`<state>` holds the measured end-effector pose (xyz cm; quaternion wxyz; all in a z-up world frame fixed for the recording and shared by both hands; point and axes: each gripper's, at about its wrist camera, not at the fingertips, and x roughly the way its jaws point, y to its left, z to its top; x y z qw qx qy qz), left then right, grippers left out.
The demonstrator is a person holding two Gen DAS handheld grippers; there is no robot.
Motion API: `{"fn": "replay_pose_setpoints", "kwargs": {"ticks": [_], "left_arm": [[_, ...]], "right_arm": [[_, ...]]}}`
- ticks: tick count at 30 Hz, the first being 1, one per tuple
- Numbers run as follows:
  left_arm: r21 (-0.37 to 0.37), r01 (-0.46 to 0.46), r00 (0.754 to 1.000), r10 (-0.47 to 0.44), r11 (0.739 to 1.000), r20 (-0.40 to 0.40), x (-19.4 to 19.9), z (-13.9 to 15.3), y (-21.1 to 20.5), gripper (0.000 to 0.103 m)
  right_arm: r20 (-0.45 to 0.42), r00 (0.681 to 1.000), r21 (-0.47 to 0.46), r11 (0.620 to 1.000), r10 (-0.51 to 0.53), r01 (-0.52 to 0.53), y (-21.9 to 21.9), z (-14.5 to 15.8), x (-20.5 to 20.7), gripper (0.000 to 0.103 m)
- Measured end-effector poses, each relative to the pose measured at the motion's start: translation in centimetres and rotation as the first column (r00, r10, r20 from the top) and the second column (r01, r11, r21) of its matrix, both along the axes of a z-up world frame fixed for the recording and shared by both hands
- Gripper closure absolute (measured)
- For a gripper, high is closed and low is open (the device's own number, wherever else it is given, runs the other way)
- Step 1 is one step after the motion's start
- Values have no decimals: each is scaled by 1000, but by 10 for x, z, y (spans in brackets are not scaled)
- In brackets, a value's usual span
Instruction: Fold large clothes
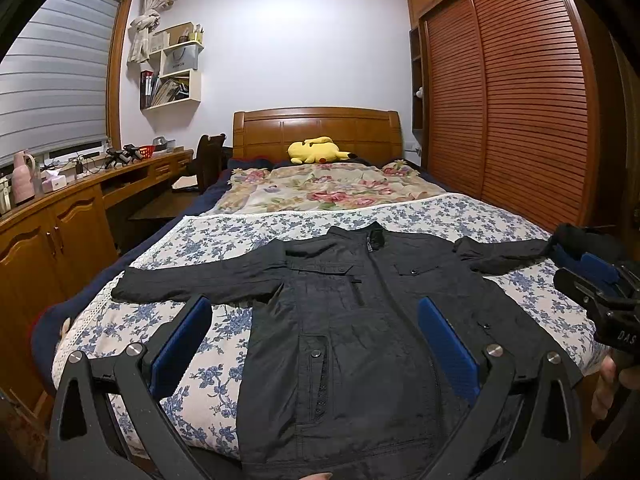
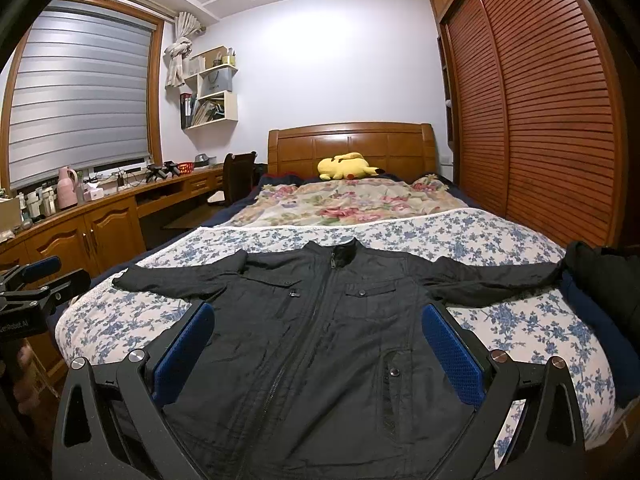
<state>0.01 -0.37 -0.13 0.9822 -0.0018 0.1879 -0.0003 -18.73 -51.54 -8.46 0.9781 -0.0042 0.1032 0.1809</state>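
While a black jacket (image 2: 320, 320) lies spread flat, zipped, sleeves out on the floral bedspread (image 2: 500, 240), left gripper (image 1: 316, 344) and right gripper (image 2: 318, 350) hover apart, empty (no fold begun).

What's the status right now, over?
Left gripper and right gripper open, empty. Black jacket flat, sleeves spread, unfolded. Dark clothes pile by one cuff.

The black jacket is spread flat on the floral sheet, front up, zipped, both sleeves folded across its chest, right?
Not quite. The black jacket lies flat on the floral sheet, front up and zipped, but both sleeves are stretched out sideways, not folded over the chest. The right wrist view shows this.
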Motion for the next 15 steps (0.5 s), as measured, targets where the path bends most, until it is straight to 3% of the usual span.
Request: {"fn": "replay_pose_setpoints", "kwargs": {"ticks": [15], "left_arm": [[2, -1, 1000, 1, 1000, -6, 0, 1, -1, 0]], "right_arm": [[2, 1000, 8, 1000, -3, 3, 1, -1, 0, 0]]}}
